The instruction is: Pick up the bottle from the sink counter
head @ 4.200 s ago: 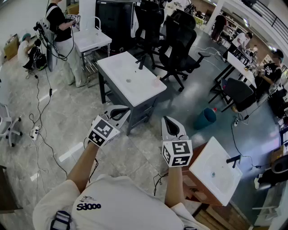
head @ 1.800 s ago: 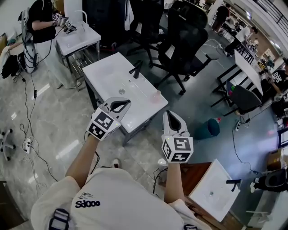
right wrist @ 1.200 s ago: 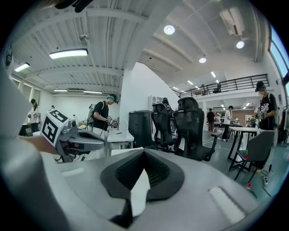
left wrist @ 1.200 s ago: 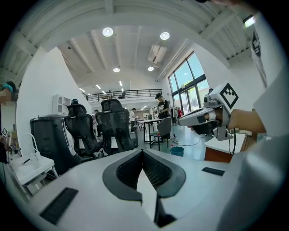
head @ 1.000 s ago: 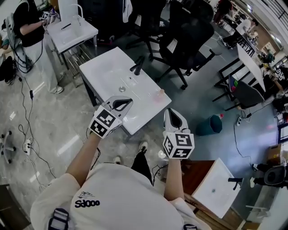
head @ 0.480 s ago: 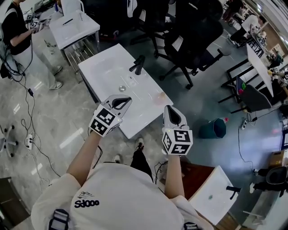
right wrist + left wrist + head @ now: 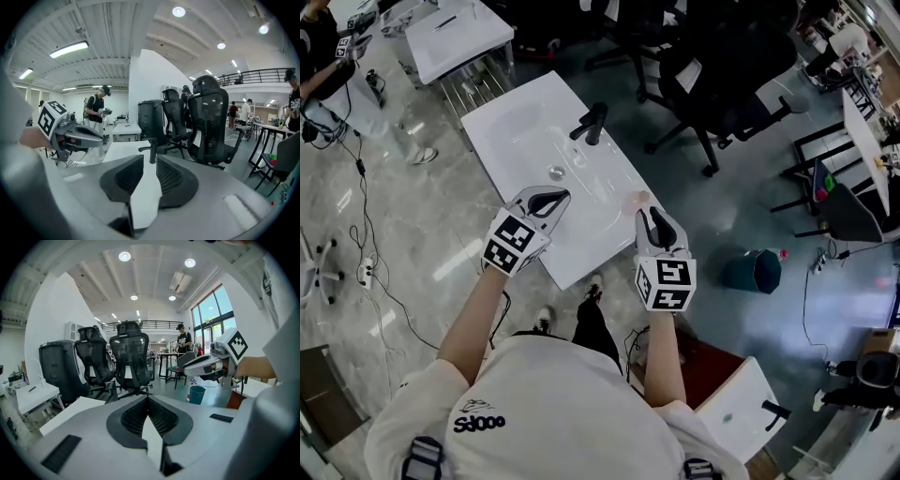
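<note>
A white sink counter (image 7: 530, 131) with a black faucet (image 7: 592, 122) and a round drain (image 7: 556, 172) stands in front of me. A small pale pink bottle (image 7: 640, 198) stands upright near its right edge. My right gripper (image 7: 655, 212) hovers just short of the bottle. Its jaws are opening with nothing between them, and the faucet (image 7: 151, 139) shows through the gap. The bottle itself is hidden in both gripper views. My left gripper (image 7: 551, 194) hangs over the counter's near part with its jaws shut and empty.
Black office chairs (image 7: 722, 84) crowd the far side of the counter. A teal bin (image 7: 752, 270) stands on the floor to the right. A second sink counter (image 7: 455, 33) is at the far left, beside a person (image 7: 323, 56). Another white sink (image 7: 733, 412) sits low right.
The counter has drawn nearer and both grippers now hang over its near edge. The right gripper has come up close to the bottle and its jaws have parted.
</note>
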`<control>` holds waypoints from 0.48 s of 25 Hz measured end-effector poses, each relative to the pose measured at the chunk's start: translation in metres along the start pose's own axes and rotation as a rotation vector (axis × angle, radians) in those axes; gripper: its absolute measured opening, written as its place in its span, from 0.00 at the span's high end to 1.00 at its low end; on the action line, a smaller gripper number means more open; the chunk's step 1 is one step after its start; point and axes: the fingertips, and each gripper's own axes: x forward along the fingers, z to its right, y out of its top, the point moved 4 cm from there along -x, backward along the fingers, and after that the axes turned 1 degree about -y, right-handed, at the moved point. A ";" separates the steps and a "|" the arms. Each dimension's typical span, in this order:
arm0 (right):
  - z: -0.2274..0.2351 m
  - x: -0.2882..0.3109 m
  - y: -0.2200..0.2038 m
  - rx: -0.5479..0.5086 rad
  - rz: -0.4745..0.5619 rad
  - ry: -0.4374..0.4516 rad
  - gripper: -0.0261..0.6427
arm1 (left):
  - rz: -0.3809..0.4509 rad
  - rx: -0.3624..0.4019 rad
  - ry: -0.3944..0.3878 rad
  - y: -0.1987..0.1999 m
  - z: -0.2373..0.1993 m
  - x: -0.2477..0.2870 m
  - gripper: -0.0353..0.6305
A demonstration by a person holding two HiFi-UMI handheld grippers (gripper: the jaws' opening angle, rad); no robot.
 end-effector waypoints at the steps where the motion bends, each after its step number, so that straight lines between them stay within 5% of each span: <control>1: 0.002 0.004 -0.002 -0.012 -0.004 0.006 0.82 | -0.003 -0.006 0.002 -0.001 -0.001 0.004 0.94; 12: 0.030 0.057 -0.042 -0.018 -0.068 0.083 0.73 | -0.092 -0.055 0.028 -0.025 -0.005 0.041 0.94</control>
